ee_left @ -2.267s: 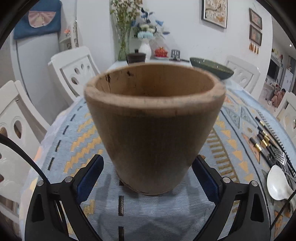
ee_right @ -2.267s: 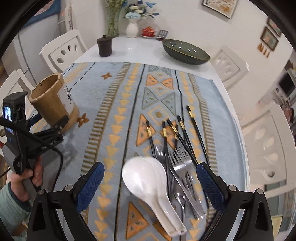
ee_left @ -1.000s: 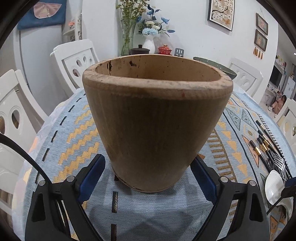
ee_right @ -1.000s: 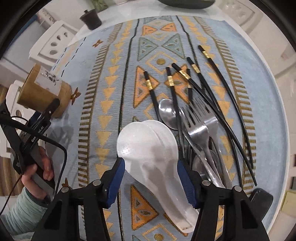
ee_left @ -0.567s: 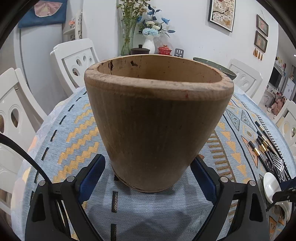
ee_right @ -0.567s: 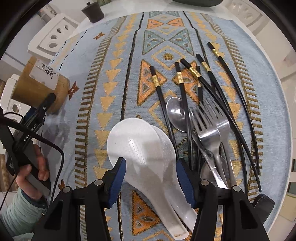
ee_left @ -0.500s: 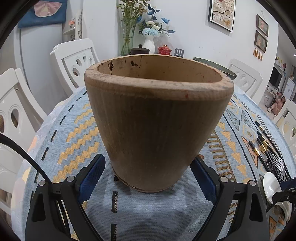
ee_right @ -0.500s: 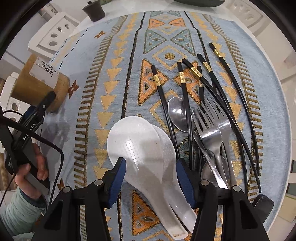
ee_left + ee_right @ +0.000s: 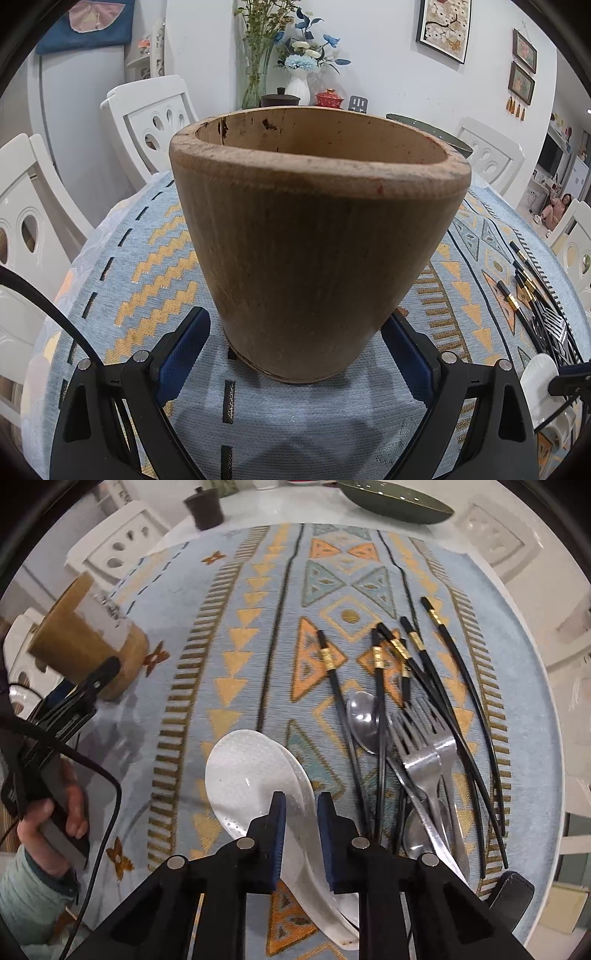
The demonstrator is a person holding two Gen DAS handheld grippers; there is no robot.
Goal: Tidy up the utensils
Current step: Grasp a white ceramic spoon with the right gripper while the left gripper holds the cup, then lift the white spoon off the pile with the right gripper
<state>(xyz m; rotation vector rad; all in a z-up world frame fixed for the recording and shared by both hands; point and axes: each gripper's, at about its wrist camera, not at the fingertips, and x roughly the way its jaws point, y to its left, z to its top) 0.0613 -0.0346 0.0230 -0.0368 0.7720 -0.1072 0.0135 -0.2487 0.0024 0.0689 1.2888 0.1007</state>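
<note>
My right claw (image 9: 300, 806) had just closed onto the white rice paddle's (image 9: 251, 775) neck, lower centre; bamboo holder (image 9: 317, 236) was empty between my spread left claw (image 9: 295, 354), chopsticks (image 9: 380, 686) and forks (image 9: 424, 746) unsorted.

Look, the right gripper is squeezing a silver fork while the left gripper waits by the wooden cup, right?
Not the fork. The right wrist view shows the right gripper closing on the white spoon; the forks lie untouched beside it. The left gripper does wait around the wooden cup.
</note>
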